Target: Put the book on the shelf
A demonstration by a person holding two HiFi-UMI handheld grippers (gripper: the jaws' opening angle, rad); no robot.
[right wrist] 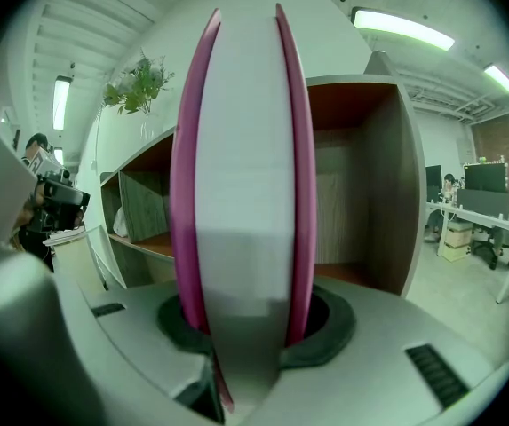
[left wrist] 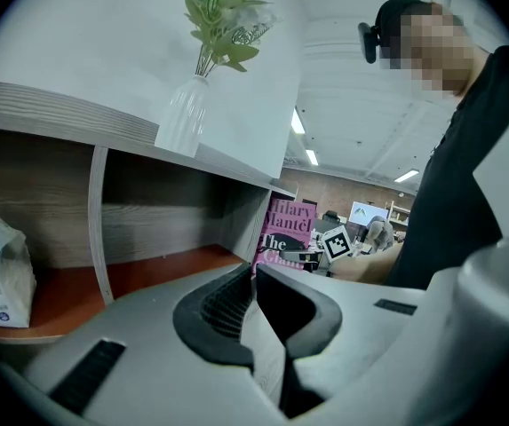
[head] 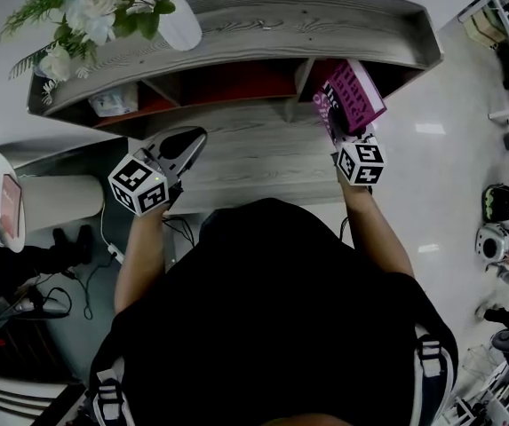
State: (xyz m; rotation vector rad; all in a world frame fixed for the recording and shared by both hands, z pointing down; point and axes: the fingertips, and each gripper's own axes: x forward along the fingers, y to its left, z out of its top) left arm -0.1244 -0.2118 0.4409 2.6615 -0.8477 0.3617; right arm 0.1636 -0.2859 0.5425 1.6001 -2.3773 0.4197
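Clamping the book (right wrist: pixel 241 176) near its lower end, the right gripper (head: pixel 346 138) is carrying it with jaws spread wide around both pink covers and the white page edge facing back toward the gripper. The book's long axis is standing upright between the jaws, rising away from them. Straight ahead of it, the end compartment (right wrist: pixel 361 202) of the shelf (head: pixel 325 25) is lying open, with its orange floor and grey side wall showing just past the covers. Whether the book is already entering the mouth I cannot tell. The move ahead is probably a forward push, keeping the book upright. Off to the side, the left gripper (left wrist: pixel 252 295) is hovering with jaws together and empty, before the shelf's middle and well apart from the book.
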